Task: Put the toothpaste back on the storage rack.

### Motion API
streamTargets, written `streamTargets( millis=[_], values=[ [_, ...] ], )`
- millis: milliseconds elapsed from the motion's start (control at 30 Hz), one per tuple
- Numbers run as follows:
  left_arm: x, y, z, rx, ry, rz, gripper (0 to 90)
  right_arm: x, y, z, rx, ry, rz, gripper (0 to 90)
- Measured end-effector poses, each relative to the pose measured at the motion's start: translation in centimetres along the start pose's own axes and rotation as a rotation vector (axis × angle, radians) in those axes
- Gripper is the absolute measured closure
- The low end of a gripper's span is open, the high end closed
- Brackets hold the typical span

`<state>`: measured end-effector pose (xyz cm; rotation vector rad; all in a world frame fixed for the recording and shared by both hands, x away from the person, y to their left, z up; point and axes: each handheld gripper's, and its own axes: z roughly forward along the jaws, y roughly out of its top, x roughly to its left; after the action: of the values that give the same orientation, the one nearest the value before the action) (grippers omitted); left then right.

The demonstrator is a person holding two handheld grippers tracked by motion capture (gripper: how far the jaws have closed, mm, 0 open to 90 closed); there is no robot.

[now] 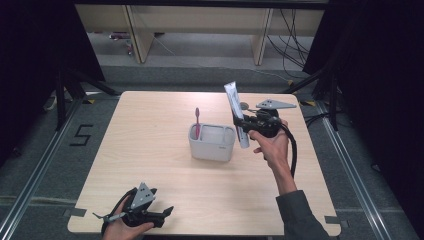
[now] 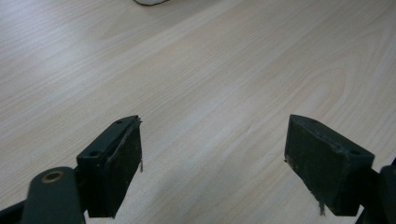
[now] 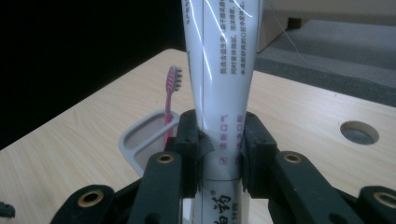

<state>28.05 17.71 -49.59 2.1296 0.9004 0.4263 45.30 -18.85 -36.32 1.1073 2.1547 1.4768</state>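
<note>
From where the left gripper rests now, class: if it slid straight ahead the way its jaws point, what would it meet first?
The left gripper, jaws open, faces bare table. Farther along sits a pale edge, probably the grey holder, so that likely comes first, though depth is unclear.

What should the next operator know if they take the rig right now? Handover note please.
Right gripper: jaws shut on the toothpaste tube, held roughly upright in the air just right of the grey holder.
Left gripper: jaws open, holding nothing, low at the near edge of the table.
Done: pink toothbrush stands in the holder's left compartment.
Left: likely lower the tube into the free right compartment, then release.
</note>
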Motion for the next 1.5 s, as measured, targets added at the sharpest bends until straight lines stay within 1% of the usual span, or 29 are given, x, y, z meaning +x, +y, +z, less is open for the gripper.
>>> streamTargets(
  millis=[33, 67, 100, 133, 167, 233, 300, 333, 400, 433, 467, 500, 600, 667, 700, 833, 900, 1000, 1067, 1133, 1167, 1233, 1267, 1300, 1333, 1400, 1433, 1467, 1500],
  values=[
    [0.0, 0.0, 0.1, -0.006, -0.004, 0.0, 18.5, 0.2, 0.1, 0.2, -0.001, 0.001, 0.023, 72.4],
    [-0.1, 0.0, 0.1, -0.013, -0.005, -0.007, 18.5, 0.3, 0.2, 0.4, -0.006, 0.001, 0.028, 72.3],
    [0.0, 0.0, 0.1, -0.008, -0.006, -0.001, 18.5, 0.3, 0.2, 0.7, -0.015, 0.014, 0.015, 72.4],
    [0.0, 0.0, 0.1, -0.003, 0.0, 0.006, 18.5, 0.4, 0.3, 1.0, -0.02, 0.009, 0.019, 72.3],
    [0.0, 0.0, 0.1, -0.003, 0.005, 0.007, 18.5, 0.5, 0.4, 1.2, -0.032, 0.018, 0.01, 72.3],
    [0.1, 0.0, -0.1, 0.011, 0.006, 0.014, 18.5, 0.8, 0.6, 1.7, -0.043, 0.018, 0.025, 72.4],
    [0.1, 0.0, -0.1, 0.01, 0.005, 0.015, 18.5, 0.9, 0.8, 2.2, -0.053, 0.024, 0.017, 72.3],
    [0.1, 0.0, -0.1, 0.01, 0.005, 0.014, 18.5, 1.2, 0.9, 2.4, -0.054, 0.026, 0.028, 72.3],
    [-0.1, 0.0, 0.0, -0.009, -0.004, -0.009, 18.5, 1.3, 1.0, 2.9, -0.074, 0.029, 0.009, 72.3],
    [-0.1, 0.0, 0.0, -0.008, -0.004, -0.008, 18.5, 1.5, 1.1, 3.0, -0.063, 0.035, 0.034, 72.4],
    [-0.1, 0.0, 0.0, -0.008, -0.004, -0.008, 18.5, 1.5, 1.1, 3.3, -0.077, 0.045, 0.023, 72.4],
    [-0.2, 0.0, 0.0, -0.008, -0.006, -0.011, 18.5, 1.6, 1.1, 3.5, -0.072, 0.043, 0.033, 72.3],
    [-0.2, 0.0, 0.0, -0.01, -0.007, -0.007, 18.5, 1.8, 1.1, 4.4, -0.079, 0.036, 0.02, 72.4],
    [-0.2, 0.0, 0.0, -0.009, -0.007, -0.009, 18.5, 2.1, 1.0, 4.7, -0.078, 0.042, 0.046, 72.3],
    [-0.2, 0.0, 0.0, -0.008, -0.008, -0.009, 18.5, 2.0, 1.1, 5.0, -0.088, 0.044, 0.03, 72.4],
    [-0.2, 0.0, 0.1, -0.018, -0.013, -0.009, 18.5, 2.2, 1.1, 5.7, -0.094, 0.045, 0.047, 72.3],
    [-0.2, 0.0, 0.0, -0.018, -0.014, -0.008, 18.5, 2.1, 1.1, 6.0, -0.097, 0.04, 0.027, 72.3],
    [-0.3, 0.0, 0.1, -0.017, -0.015, -0.008, 18.5, 2.2, 1.1, 6.5, -0.1, 0.047, 0.059, 72.3],
    [-0.3, -0.1, 0.1, -0.018, -0.016, -0.005, 18.5, 2.2, 0.9, 6.9, -0.088, 0.042, 0.066, 72.3],
    [-0.3, -0.1, 0.1, -0.018, -0.016, -0.003, 18.5, 2.1, 0.8, 7.2, -0.087, 0.034, 0.045, 72.3],
    [-0.3, -0.1, 0.1, -0.017, -0.016, -0.004, 18.5, 2.2, 0.7, 7.4, -0.084, 0.038, 0.065, 72.3],
    [-0.3, -0.1, 0.1, -0.016, -0.017, -0.001, 18.5, 2.1, 0.6, 7.7, -0.088, 0.034, 0.048, 72.2],
    [-0.3, -0.1, 0.1, -0.016, -0.016, -0.003, 18.5, 2.3, 0.6, 7.7, -0.074, 0.029, 0.071, 72.3],
    [-0.3, -0.1, 0.1, -0.016, -0.017, -0.001, 18.5, 2.2, 0.5, 7.9, -0.083, 0.03, 0.045, 72.2],
    [-0.3, -0.1, 0.0, -0.015, -0.017, 0.0, 18.5, 2.4, 0.5, 7.9, -0.077, 0.027, 0.064, 72.2],
    [-0.3, -0.1, 0.0, -0.013, -0.018, 0.0, 18.5, 2.4, 0.4, 8.0, -0.072, 0.028, 0.07, 72.2],
    [-0.3, -0.1, 0.0, -0.012, -0.02, -0.003, 18.5, 2.3, 0.3, 8.2, -0.079, 0.027, 0.045, 72.2],
    [-0.3, 0.0, 0.1, -0.007, -0.026, 0.001, 18.5, 2.4, 0.2, 8.2, -0.071, 0.025, 0.057, 72.2],
    [-0.3, 0.0, 0.1, -0.005, -0.026, 0.002, 18.5, 2.4, 0.1, 8.3, -0.073, 0.015, 0.056, 72.2]
  ],
)
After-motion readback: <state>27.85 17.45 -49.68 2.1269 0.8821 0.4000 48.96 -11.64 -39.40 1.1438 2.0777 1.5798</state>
